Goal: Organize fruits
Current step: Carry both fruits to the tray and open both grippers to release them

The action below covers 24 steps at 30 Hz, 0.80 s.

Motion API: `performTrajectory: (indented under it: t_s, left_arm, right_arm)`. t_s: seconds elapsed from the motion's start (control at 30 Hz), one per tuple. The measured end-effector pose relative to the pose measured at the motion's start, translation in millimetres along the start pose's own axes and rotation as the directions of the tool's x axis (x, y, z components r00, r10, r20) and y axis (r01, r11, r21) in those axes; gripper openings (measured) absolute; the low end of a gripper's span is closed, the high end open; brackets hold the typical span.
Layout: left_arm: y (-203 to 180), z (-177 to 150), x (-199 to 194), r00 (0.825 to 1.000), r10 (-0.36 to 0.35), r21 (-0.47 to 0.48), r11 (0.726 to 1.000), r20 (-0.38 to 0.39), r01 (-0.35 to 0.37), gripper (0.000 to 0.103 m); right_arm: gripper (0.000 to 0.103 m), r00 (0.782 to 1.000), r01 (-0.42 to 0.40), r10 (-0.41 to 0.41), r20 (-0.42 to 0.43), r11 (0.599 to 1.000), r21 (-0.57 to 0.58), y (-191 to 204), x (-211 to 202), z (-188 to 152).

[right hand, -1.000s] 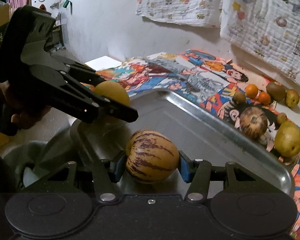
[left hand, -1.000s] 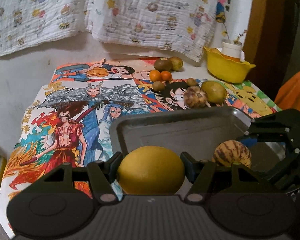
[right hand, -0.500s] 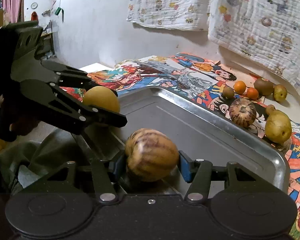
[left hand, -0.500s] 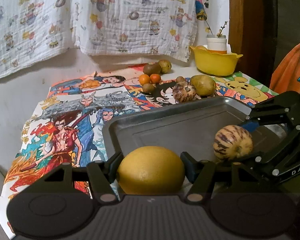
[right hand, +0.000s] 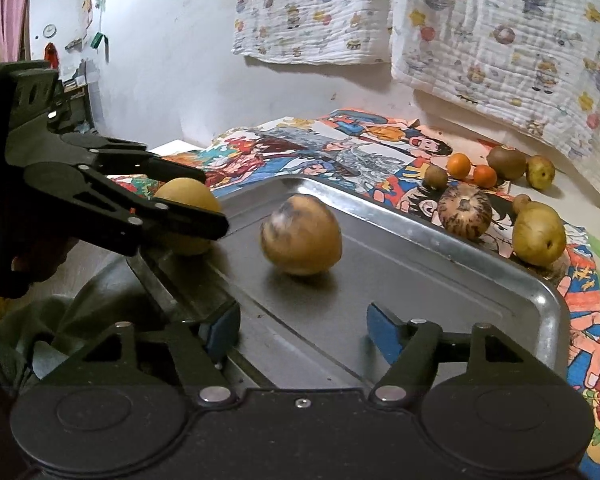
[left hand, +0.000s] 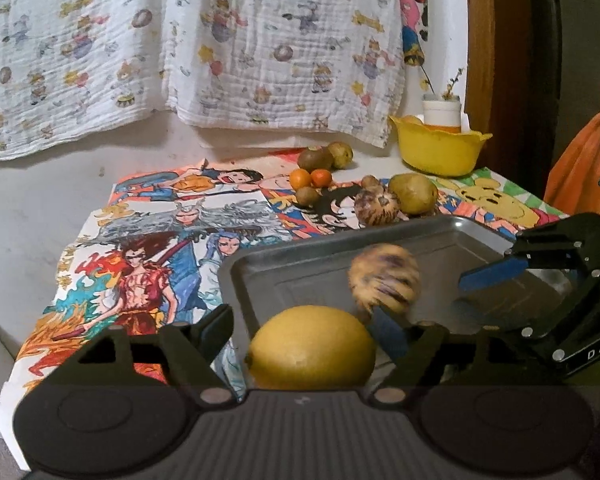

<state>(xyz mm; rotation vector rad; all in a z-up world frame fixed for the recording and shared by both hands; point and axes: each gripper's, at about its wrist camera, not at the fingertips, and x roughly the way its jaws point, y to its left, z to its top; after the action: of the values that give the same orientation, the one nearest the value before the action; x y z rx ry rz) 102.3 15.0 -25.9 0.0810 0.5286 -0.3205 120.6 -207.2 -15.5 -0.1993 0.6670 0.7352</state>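
Note:
A round yellow fruit [left hand: 312, 346] lies between the fingers of my left gripper [left hand: 302, 324] at the near corner of the metal tray [left hand: 480, 236]. The jaws are opening, and a gap shows at the left pad. The right wrist view shows the same fruit [right hand: 188, 200] between the left gripper's [right hand: 204, 200] spread fingers. My right gripper [right hand: 302, 332] is opening with nothing between its blue pads [right hand: 382, 330]. A striped brown-and-yellow fruit [right hand: 302, 234] lies free on the tray floor [right hand: 440, 292] ahead of it, blurred in the left wrist view [left hand: 384, 284].
Beyond the tray, on the cartoon-print mat, lie another striped fruit [left hand: 376, 208], a pear [left hand: 414, 194], two small oranges [left hand: 310, 178] and kiwis [left hand: 316, 158]. A yellow bowl [left hand: 440, 148] holding a white cup stands at the back right. Patterned cloths hang on the wall.
Both grippers went from shut on their fruits to open. The striped fruit left the right jaws and rolled forward into the tray. The yellow fruit stays between the left fingers.

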Motion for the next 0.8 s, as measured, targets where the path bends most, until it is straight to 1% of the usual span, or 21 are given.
performTrajectory:
  t_s: [0.03, 0.1, 0.17, 0.23, 0.3, 0.4, 0.5, 0.67, 0.73, 0.8]
  left_arm:
    - [1.2, 0.0, -2.2, 1.000, 0.001, -0.003, 1.000, 0.003, -0.001, 0.085]
    - [1.8, -0.9, -6.6, 1.000, 0.003, -0.002, 1.000, 0.007, -0.003, 0.089]
    - [1.7, -3.0, -11.0, 1.000, 0.011, 0.001, 1.000, 0.011, -0.011, 0.097]
    - [0.4, -5.2, -16.2, 1.000, 0.017, 0.008, 1.000, 0.020, -0.017, 0.103]
    - [-1.7, -7.3, -20.9, 1.000, 0.018, 0.025, 1.000, 0.021, -0.019, 0.103]
    - [-4.9, -10.5, -25.6, 1.000, 0.011, 0.052, 0.999, 0.015, -0.012, 0.103]
    - [-8.1, -12.4, -30.0, 1.000, -0.003, 0.082, 0.997, 0.015, 0.002, 0.103]
    - [-10.1, -13.3, -37.2, 0.999, -0.037, 0.131, 0.991, 0.000, 0.037, 0.103]
    - [-10.5, -14.1, -40.3, 0.999, -0.048, 0.177, 0.983, -0.020, 0.051, 0.103]
    - [-11.0, -15.3, -43.2, 0.999, -0.042, 0.234, 0.971, -0.031, 0.048, 0.103]
  right_arm:
    - [0.076, 1.000, 0.000, 0.000, 0.003, 1.000, 0.003, -0.2, -1.1, 0.2]
    - [0.082, 1.000, 0.000, -0.001, 0.011, 1.000, 0.009, 0.0, -3.7, -0.1]
    - [0.087, 1.000, -0.001, 0.001, 0.020, 1.000, 0.021, -0.2, -7.1, 0.3]
    - [0.092, 0.999, -0.011, 0.010, 0.032, 0.999, 0.049, -2.0, -11.6, 0.7]
    - [0.098, 0.999, -0.017, 0.014, 0.040, 0.997, 0.071, -3.4, -16.0, 1.0]
    - [0.102, 0.999, -0.012, 0.008, 0.051, 0.997, 0.078, -1.1, -23.7, -0.6]
    - [0.102, 0.999, 0.006, -0.009, 0.052, 0.998, 0.066, -0.4, -30.0, -3.1]
    - [0.102, 0.996, 0.083, -0.084, 0.040, 0.996, 0.028, -0.8, -40.7, -8.8]
    - [0.102, 0.994, 0.104, -0.105, 0.028, 0.994, 0.024, -4.2, -44.3, -11.9]
    - [0.102, 0.992, 0.127, -0.127, 0.016, 0.992, 0.023, -8.4, -47.2, -14.5]
